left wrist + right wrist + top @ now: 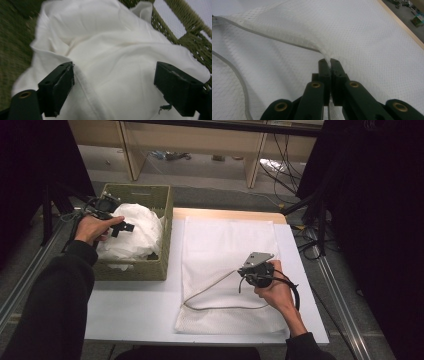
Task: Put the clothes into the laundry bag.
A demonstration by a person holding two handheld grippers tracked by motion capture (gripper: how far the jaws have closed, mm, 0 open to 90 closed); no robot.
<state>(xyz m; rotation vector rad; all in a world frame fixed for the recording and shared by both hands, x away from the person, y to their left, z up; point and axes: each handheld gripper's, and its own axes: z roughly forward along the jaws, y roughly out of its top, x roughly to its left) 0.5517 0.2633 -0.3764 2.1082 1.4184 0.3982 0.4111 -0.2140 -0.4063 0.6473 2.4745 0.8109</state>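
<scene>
Pinching mesh bag (362,37) edge, right gripper (329,61) could slip; left gripper (113,80), jaws apart, might snag bundled cloth (112,42) upper left.

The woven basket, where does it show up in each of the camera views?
High view: woven basket at upper left, beside the table.
Left gripper view: its rim crosses the upper right corner.
Right gripper view: not in it.
Shared landmark: the crumpled white cloth in the basket, under the open left gripper.
</scene>
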